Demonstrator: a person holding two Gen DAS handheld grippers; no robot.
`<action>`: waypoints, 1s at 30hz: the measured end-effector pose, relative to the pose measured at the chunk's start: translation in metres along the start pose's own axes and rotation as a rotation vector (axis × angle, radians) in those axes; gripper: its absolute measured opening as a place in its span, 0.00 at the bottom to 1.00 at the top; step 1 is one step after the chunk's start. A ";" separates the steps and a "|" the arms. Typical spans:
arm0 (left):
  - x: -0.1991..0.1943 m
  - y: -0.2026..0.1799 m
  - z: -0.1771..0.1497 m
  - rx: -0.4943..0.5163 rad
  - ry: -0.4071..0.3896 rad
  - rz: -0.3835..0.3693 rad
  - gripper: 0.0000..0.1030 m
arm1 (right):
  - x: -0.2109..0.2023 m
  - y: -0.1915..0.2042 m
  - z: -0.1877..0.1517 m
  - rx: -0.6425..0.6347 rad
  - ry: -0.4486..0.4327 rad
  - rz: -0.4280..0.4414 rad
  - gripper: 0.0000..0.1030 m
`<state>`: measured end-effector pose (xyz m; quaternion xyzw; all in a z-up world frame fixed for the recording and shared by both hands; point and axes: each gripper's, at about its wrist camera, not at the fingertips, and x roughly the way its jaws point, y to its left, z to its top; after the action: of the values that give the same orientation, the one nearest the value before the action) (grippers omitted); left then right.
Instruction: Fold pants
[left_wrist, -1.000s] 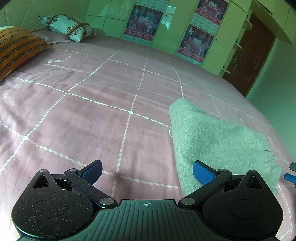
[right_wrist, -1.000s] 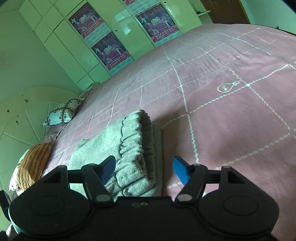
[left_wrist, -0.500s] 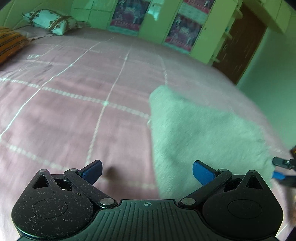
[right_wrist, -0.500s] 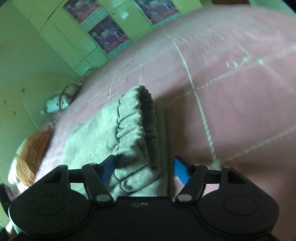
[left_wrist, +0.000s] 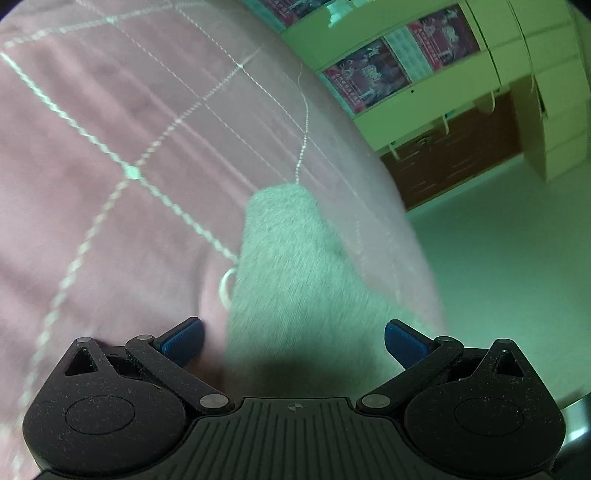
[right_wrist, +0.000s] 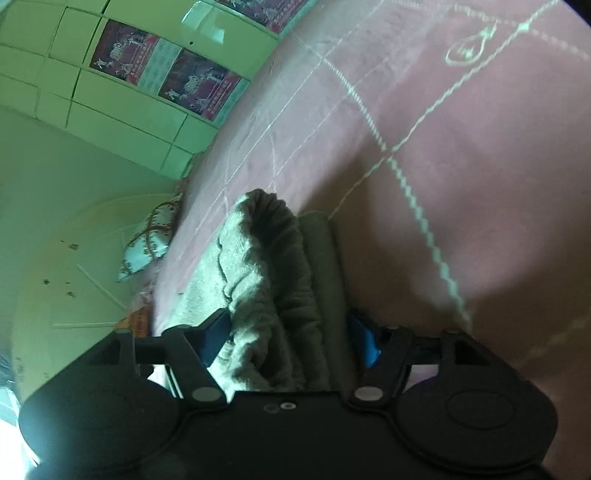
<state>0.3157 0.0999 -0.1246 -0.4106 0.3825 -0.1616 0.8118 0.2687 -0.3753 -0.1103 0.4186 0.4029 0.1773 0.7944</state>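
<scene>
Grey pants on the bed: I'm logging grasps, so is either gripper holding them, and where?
Neither grips yet. The right gripper straddles the pants' gathered waistband, jaws opening; the left gripper straddles the other end.

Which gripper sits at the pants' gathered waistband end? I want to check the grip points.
The right gripper: the ruched waistband of the pants lies between its jaws. The left gripper straddles plain smooth fabric.

Left tool (left_wrist: 293, 341) wide apart over grey pants (left_wrist: 295, 280) on pink bedspread (left_wrist: 110, 147); pads not pressing.
</scene>
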 end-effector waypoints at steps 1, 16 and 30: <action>0.007 0.000 0.004 -0.014 0.014 -0.008 0.99 | 0.002 -0.002 0.002 0.008 0.001 0.010 0.61; 0.023 -0.032 0.018 0.070 -0.049 -0.042 0.31 | -0.010 0.041 0.032 -0.148 -0.071 0.062 0.31; -0.007 -0.036 -0.025 0.163 -0.025 0.113 0.79 | -0.048 0.003 0.018 -0.099 -0.061 0.000 0.59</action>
<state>0.2943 0.0680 -0.1021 -0.3227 0.3805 -0.1411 0.8551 0.2540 -0.4127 -0.0784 0.3842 0.3691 0.1842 0.8260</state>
